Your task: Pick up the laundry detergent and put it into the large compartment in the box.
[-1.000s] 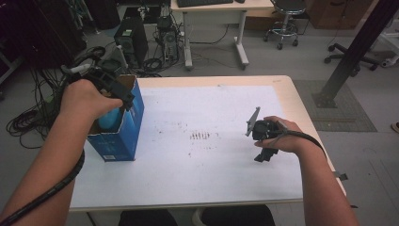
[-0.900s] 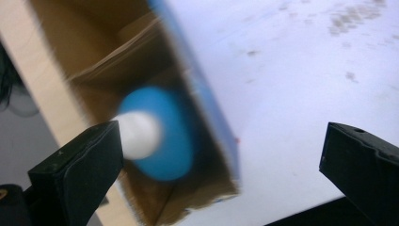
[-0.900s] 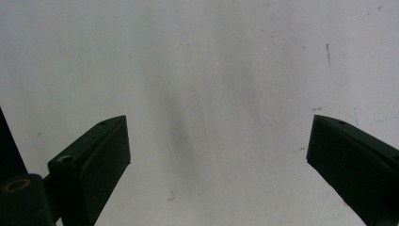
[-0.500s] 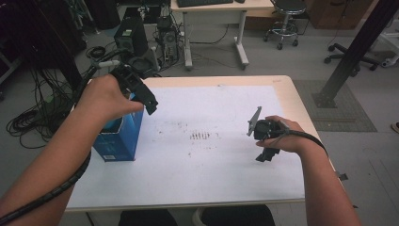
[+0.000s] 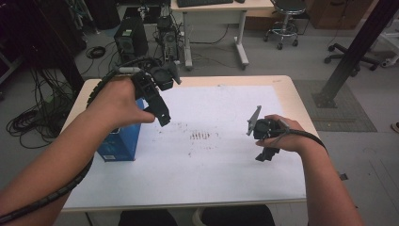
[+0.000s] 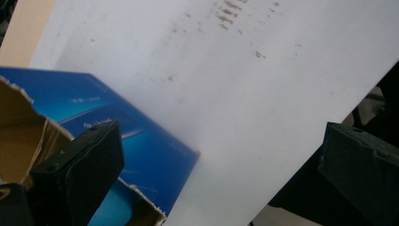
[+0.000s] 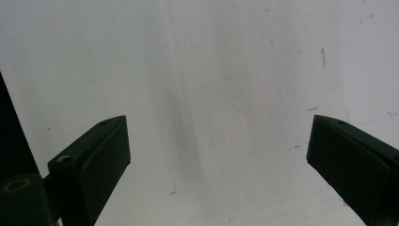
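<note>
Evidently little is done: the torn-open blue cardboard box (image 5: 120, 141) stands at the tabletop's left edge, the left gripper (image 5: 160, 101) spread wide above it, empty; the right gripper (image 5: 263, 141) gapes idle near the right edge.

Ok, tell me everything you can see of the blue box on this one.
The blue box is cardboard, glossy blue outside with small pale print and a white label low on its near face, plain brown inside. Its top is torn open, with ragged flap edges visible in the left gripper view. It stands upright on the white sheet near the table's left edge. The left gripper hangs above and beside it with jaws apart, not touching it. What is inside cannot be made out.
</note>
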Available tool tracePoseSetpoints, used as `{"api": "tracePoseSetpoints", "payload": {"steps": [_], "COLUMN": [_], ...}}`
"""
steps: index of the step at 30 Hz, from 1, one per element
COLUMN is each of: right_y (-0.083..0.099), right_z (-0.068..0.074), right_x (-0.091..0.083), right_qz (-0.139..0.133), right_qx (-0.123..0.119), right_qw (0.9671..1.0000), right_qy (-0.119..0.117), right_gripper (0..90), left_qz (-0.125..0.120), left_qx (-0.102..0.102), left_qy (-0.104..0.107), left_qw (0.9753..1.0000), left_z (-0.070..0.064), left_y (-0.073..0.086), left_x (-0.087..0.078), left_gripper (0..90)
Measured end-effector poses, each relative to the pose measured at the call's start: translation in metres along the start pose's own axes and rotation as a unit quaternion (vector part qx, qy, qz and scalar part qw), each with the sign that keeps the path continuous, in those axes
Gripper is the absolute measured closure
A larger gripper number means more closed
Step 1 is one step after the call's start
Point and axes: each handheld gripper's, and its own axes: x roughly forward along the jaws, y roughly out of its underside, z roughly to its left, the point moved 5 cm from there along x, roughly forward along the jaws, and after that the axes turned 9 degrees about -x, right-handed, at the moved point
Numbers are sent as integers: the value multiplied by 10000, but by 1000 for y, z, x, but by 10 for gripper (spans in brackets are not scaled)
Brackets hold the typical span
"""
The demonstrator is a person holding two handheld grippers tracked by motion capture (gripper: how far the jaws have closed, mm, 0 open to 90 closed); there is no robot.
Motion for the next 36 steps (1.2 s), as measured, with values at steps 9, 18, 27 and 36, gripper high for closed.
{"api": "tracePoseSetpoints", "payload": {"steps": [9,18,27,36], "right_y": [-1,-4,-3,-4], "right_z": [2,2,4,5], "right_x": [-4,-4,-6,-10], "right_qz": [-13,-60,-47,-62], "right_qx": [-15,-189,-213,-198], "right_qw": [10000,9998,9998,9998], "right_qy": [-26,-31,-35,-6], "right_gripper": [65,65,65,65], "left_qz": [207,133,77,90], "left_qx": [572,747,790,787], "left_qy": [140,254,264,222], "left_qw": [9980,9968,9965,9966], "left_z": [-18,-27,-31,-30], "left_y": [-3,-4,-4,-3], "left_x": [7,7,5,4], "left_gripper": [4,4,4,4]}}
